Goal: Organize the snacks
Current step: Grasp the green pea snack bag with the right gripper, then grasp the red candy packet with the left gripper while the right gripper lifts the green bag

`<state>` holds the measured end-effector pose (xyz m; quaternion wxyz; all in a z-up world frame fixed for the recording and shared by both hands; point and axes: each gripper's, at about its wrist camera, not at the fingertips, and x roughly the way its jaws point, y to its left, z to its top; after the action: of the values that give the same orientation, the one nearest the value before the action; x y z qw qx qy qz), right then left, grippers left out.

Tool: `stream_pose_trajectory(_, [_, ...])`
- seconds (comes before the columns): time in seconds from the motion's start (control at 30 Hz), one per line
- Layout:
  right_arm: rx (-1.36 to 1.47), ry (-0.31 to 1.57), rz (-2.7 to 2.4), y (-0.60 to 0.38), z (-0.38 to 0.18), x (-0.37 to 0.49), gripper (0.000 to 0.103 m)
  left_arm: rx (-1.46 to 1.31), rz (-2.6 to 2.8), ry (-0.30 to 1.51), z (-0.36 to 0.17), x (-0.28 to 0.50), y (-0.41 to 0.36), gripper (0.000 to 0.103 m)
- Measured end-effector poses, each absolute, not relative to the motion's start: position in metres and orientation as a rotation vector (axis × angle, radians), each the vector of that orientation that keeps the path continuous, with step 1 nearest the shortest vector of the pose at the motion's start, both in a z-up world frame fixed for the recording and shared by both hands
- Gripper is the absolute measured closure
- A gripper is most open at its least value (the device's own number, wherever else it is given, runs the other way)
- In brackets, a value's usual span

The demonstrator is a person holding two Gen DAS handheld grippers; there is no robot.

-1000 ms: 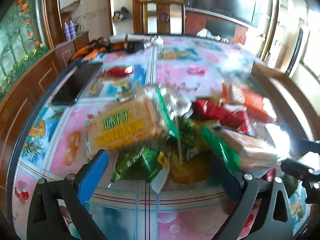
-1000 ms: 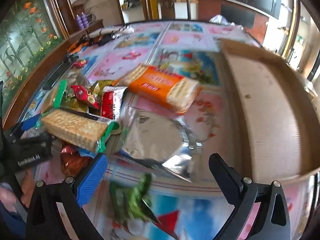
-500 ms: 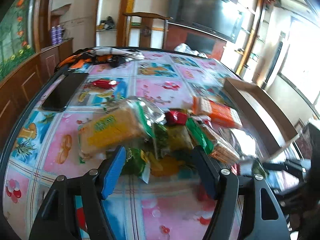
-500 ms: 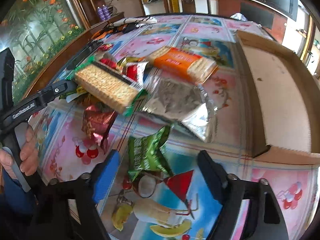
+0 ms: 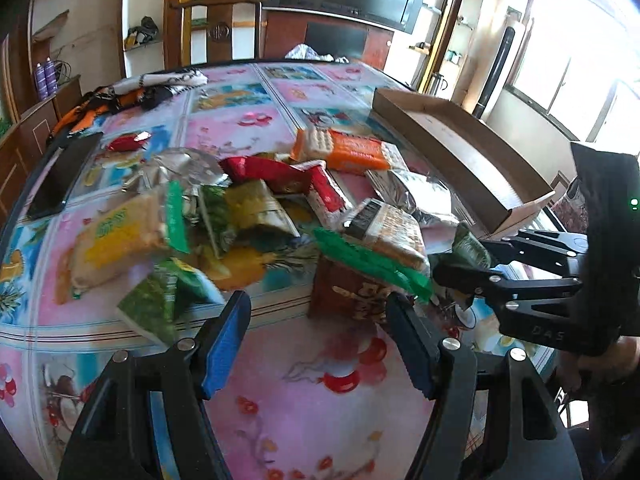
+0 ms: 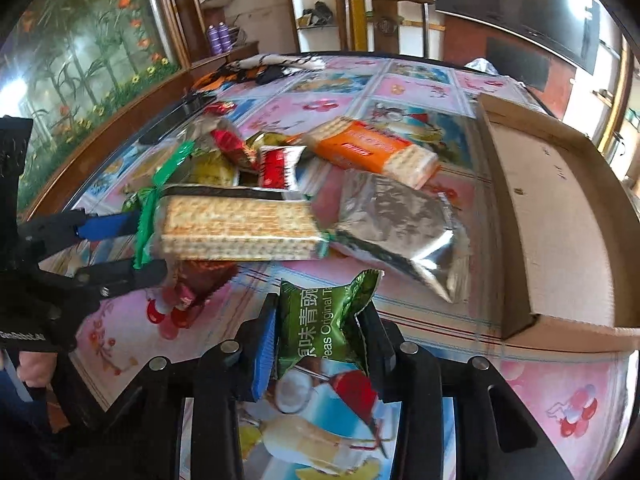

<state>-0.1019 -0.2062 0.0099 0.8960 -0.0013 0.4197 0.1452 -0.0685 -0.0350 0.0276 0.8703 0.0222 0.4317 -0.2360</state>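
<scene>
The right gripper point(image 6: 320, 332) has just been closing, and there it is, low in the centre of its own view, pinching a small green foil packet of peas point(image 6: 324, 320) from both sides. Side pressure on a puffy pouch makes sense: the crimped ends stick out above and below, so the jaws bear on the body. The packet looks lifted a touch off the flowered glass-topped table point(image 6: 560, 392), though I can't be sure.

Over at the right edge of that view waits the long shallow brown cardboard tray point(image 6: 560, 216), open side up and bare inside, most likely the destination, set just beside the heap so each carry is short.

The left gripper point(image 5: 318, 334), bottom centre of its own view, stands partly spread with nothing between the blue pads point(image 5: 224, 340). In the right wrist view it reaches in from the left edge, its jaws either side of the green crimped end of a clear-wrapped cracker pack point(image 6: 240, 228); whether they touch it, I cannot tell.

The rest of the pile sits mid-frame: an orange-wrapped cracker pack point(image 6: 368, 148), a crumpled silver foil bag point(image 6: 400, 224), a red sachet point(image 6: 276, 168).
</scene>
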Motion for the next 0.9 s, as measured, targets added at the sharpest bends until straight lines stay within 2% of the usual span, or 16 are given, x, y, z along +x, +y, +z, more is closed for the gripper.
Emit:
stream_pose_trajectory(0.17, [0.057,0.870,0.303,-0.218,0.010,-0.103,0.062,0.096,-0.499,0.928,0.021,-0.063,-0.055,0.028])
stream_pose_trajectory(0.33, [0.071,0.874,0.309,-0.220,0.010,-0.106,0.062,0.149,-0.453,0.937,0.014,-0.055,-0.070,0.029])
stream_pose_trajectory(0.43, [0.067,0.869,0.310,-0.220,0.011,-0.106,0.062,0.173,-0.427,0.948,0.012,-0.053,-0.073,0.045])
stream_pose_trajectory(0.47, [0.064,0.868,0.310,-0.220,0.011,-0.107,0.062,0.188,-0.417,0.945,0.012,-0.054,-0.073,0.053])
stream_pose_trajectory(0.73, [0.053,0.865,0.316,-0.220,0.011,-0.107,0.062,0.173,-0.356,0.940,0.018,-0.060,-0.044,0.064])
stream_pose_trajectory(0.9, [0.049,0.854,0.313,-0.220,0.013,-0.108,0.062,0.070,-0.282,0.896,0.038,-0.054,-0.004,0.078])
